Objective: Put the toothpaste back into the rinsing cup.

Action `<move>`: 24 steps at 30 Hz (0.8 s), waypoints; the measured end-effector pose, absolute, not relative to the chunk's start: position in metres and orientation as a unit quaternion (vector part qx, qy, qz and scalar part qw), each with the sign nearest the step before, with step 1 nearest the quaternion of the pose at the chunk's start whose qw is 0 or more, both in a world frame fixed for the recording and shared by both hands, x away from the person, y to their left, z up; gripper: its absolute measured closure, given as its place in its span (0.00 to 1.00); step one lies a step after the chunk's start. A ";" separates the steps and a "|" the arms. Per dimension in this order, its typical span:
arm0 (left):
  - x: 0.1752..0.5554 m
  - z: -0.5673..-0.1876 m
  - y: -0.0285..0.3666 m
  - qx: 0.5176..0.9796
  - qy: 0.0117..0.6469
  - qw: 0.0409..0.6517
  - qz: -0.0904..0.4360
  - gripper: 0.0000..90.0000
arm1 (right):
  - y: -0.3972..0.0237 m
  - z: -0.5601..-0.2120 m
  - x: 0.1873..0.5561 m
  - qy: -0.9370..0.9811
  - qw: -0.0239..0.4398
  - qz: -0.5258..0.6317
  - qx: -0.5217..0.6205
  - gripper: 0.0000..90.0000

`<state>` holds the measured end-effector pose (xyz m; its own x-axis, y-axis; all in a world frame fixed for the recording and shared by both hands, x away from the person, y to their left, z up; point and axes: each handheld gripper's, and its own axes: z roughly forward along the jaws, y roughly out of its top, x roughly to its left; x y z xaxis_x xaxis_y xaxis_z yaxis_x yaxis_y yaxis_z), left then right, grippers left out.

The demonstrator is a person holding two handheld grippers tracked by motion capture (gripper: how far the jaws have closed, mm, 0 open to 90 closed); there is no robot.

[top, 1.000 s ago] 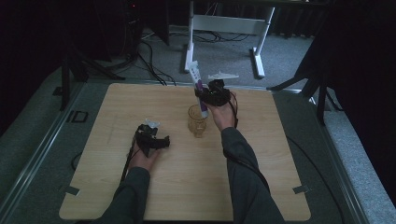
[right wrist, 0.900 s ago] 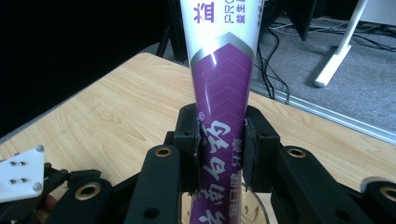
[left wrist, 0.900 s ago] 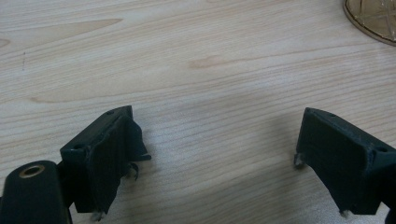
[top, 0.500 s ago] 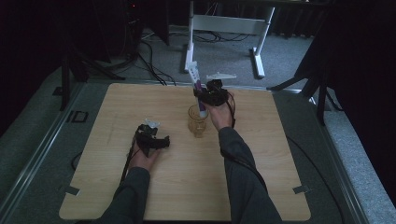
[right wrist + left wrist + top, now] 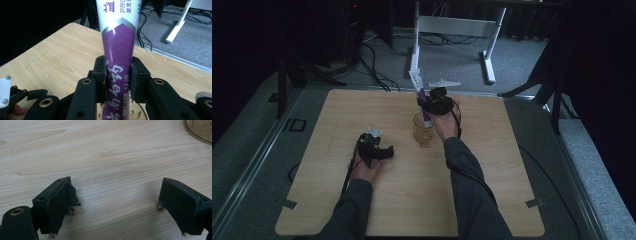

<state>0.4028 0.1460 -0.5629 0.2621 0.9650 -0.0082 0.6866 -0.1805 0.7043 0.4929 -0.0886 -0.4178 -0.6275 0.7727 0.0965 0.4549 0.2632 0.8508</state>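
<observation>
We look down on a pale wooden table (image 5: pixel 492 200) on grey carpet, with dark surroundings and a white stand (image 5: pixel 452 30) beyond the far edge. Both our forearms reach in from the near side, each hand carrying black tongs. Near the middle of the table stands an amber glass cup (image 5: pixel 423 131), upright. Our right gripper (image 5: pixel 432 106) is just behind and above it, and its jaws are clenched on a purple and white toothpaste tube (image 5: pixel 422 102); in the right gripper view the pads press on both sides of the purple part of the tube (image 5: pixel 117 50). The tube's lower end dips down into the cup, while its white upper end leans up and away toward the far edge. Compared with a second ago, almost nothing has moved: the right hand, the tube and the cup sit in practically the same places, and the grip has not let go. We judge that the tube is settled into the cup and that releasing it comes next. Our left gripper (image 5: pixel 379 152) rests on the table well to the left of the cup, jaws spread wide with only bare wood between them, as the left gripper view (image 5: pixel 112 202) shows, with the cup's base (image 5: pixel 200 130) at its corner.
</observation>
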 end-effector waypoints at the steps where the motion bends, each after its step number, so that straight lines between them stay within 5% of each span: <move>1: 0.403 -0.563 0.146 0.734 0.563 0.305 0.228 0.13 | -0.088 -0.418 0.493 0.776 0.172 0.460 0.396 0.78; 24: 0.403 -0.563 0.146 0.734 0.563 0.305 0.229 0.13 | -0.086 -0.423 0.493 0.778 0.186 0.454 0.393 0.78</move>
<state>0.4029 0.1461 -0.5629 0.2624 0.9649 -0.0073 0.6864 -0.1813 0.7042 0.4930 -0.0859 -0.4231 -0.6214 0.7806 0.0669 0.4422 0.2790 0.8524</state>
